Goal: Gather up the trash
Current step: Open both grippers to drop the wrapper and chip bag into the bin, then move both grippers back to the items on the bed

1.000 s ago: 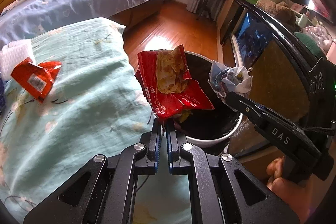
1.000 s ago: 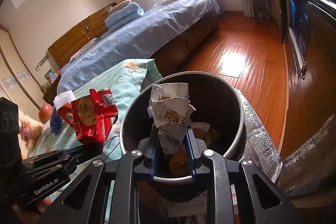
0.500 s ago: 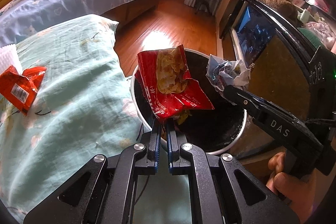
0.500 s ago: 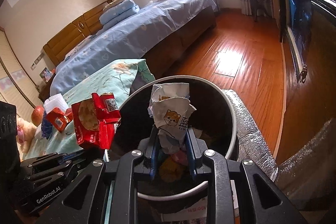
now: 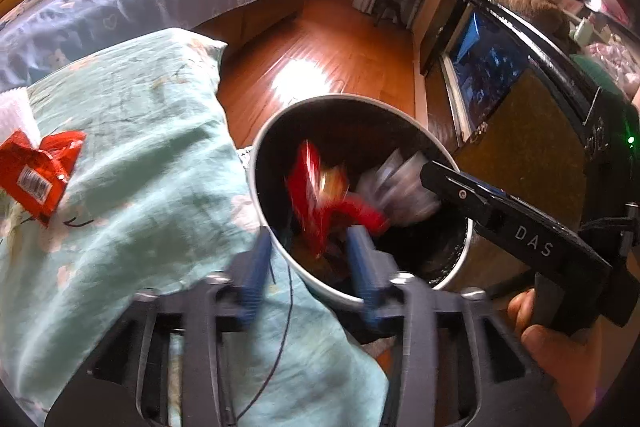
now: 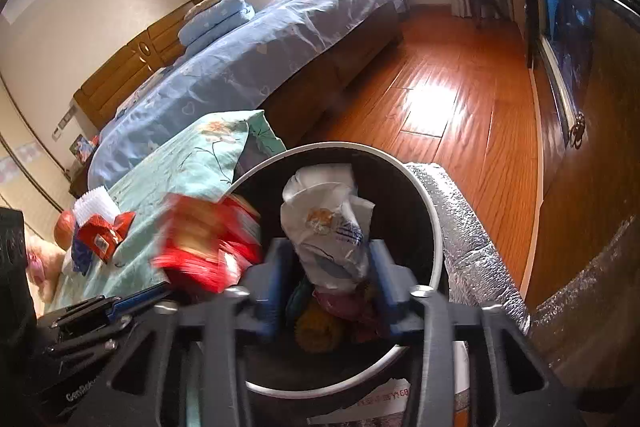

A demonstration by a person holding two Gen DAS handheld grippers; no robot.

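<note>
Your left gripper (image 5: 308, 259) stands wide apart, and the red snack bag (image 5: 320, 195), a motion-blurred smear, sits loose over the bin (image 5: 260, 151) mouth. Your right gripper (image 6: 326, 279) is spread too; whether its pads touch the white wrapper (image 6: 328, 223) between them is unclear. Another red wrapper (image 5: 36, 175) lies on the teal quilt (image 5: 132, 147), cut off at the left edge.

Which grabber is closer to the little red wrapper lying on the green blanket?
Left. The left gripper is over the bin's rim beside the blanket, nearer the red wrapper. The right gripper is over the bin, farther away.
</note>
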